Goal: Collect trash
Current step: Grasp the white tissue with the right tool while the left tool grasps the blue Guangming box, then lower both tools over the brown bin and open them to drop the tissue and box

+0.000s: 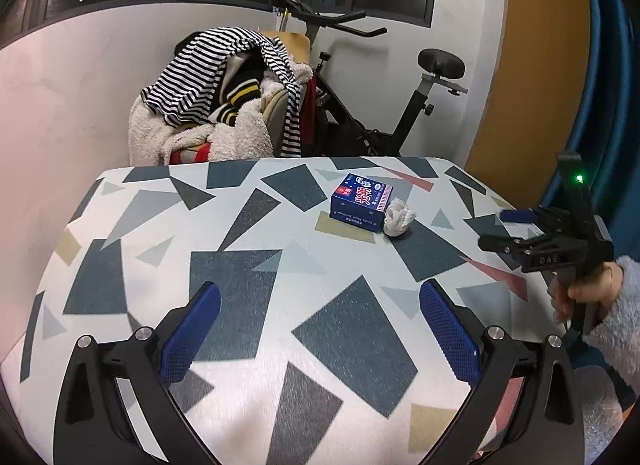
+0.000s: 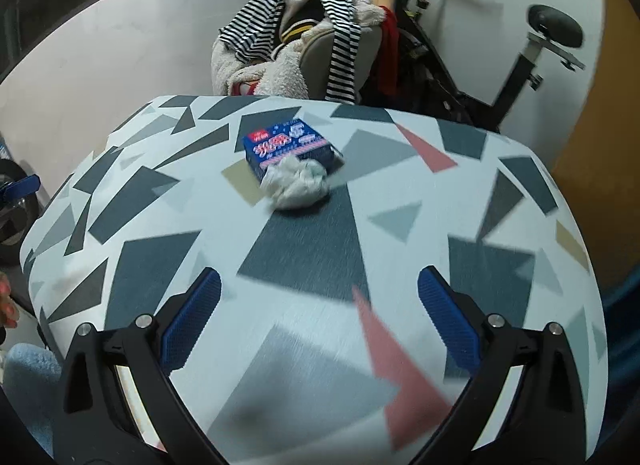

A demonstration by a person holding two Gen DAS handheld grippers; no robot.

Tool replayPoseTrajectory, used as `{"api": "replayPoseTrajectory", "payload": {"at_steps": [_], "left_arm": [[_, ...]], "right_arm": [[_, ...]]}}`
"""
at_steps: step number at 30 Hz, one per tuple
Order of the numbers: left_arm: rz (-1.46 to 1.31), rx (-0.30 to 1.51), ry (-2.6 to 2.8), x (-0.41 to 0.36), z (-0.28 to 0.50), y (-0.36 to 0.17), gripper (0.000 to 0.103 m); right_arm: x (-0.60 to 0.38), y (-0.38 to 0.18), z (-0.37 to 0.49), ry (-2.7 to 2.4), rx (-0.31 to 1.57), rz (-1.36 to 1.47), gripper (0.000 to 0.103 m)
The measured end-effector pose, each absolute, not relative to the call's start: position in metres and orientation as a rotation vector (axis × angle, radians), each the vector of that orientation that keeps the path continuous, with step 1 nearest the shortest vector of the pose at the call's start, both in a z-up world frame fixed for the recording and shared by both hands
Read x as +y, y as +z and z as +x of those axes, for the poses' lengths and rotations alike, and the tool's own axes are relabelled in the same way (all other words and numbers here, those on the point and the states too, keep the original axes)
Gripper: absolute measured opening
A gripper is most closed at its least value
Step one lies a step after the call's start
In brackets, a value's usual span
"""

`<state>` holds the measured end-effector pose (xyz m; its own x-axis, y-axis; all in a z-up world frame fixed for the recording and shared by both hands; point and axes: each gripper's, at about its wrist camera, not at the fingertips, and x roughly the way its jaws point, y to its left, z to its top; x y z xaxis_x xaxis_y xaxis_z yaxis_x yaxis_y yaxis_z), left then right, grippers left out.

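Observation:
A crumpled white paper ball point(image 1: 399, 220) lies on the patterned table point(image 1: 240, 249), touching the near right side of a small blue box point(image 1: 361, 202). In the right wrist view the paper ball point(image 2: 296, 183) lies just in front of the blue box point(image 2: 289, 144), ahead of my right gripper point(image 2: 319, 317), which is open and empty over the table point(image 2: 500, 225). My left gripper point(image 1: 320, 329) is open and empty over the table's near part. The right gripper also shows in the left wrist view point(image 1: 500, 229), at the table's right edge, held by a hand.
Behind the table stands a chair piled with striped and fluffy clothes point(image 1: 216, 105), with an exercise bike point(image 1: 400, 105) beside it. A white wall is on the left, an orange wall point(image 1: 536, 65) and a blue curtain on the right.

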<state>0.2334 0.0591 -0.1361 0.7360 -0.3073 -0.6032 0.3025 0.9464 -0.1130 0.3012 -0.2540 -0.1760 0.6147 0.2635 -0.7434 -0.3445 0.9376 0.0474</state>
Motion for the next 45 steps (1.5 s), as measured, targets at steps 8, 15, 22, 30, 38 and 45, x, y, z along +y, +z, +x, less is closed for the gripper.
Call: {"api": "replayPoseTrajectory", "payload": {"at_steps": [8, 15, 22, 30, 38, 45], "left_arm": [[-0.042, 0.705, -0.339, 0.059, 0.277, -0.148, 0.097], [-0.077, 0.745, -0.332, 0.061, 0.307, -0.159, 0.097], [-0.105, 0.771, -0.366, 0.050, 0.336, -0.167, 0.097], [0.037, 0.798, -0.507, -0.022, 0.391, -0.184, 0.097], [0.244, 0.843, -0.556, -0.092, 0.453, -0.210, 0.097], [0.202, 0.929, -0.523, -0.098, 0.485, -0.226, 0.085]], "right_arm": [[-0.235, -0.191, 0.366, 0.417, 0.863, -0.141, 0.084], [-0.201, -0.211, 0.409, 0.450, 0.930, -0.163, 0.085], [-0.188, -0.219, 0.414, 0.493, 0.988, -0.249, 0.061], [-0.248, -0.188, 0.386, 0.364, 0.878, -0.085, 0.060], [-0.303, -0.175, 0.369, 0.303, 0.837, 0.052, 0.060], [-0.325, -0.169, 0.358, 0.294, 0.827, 0.098, 0.060]]}}
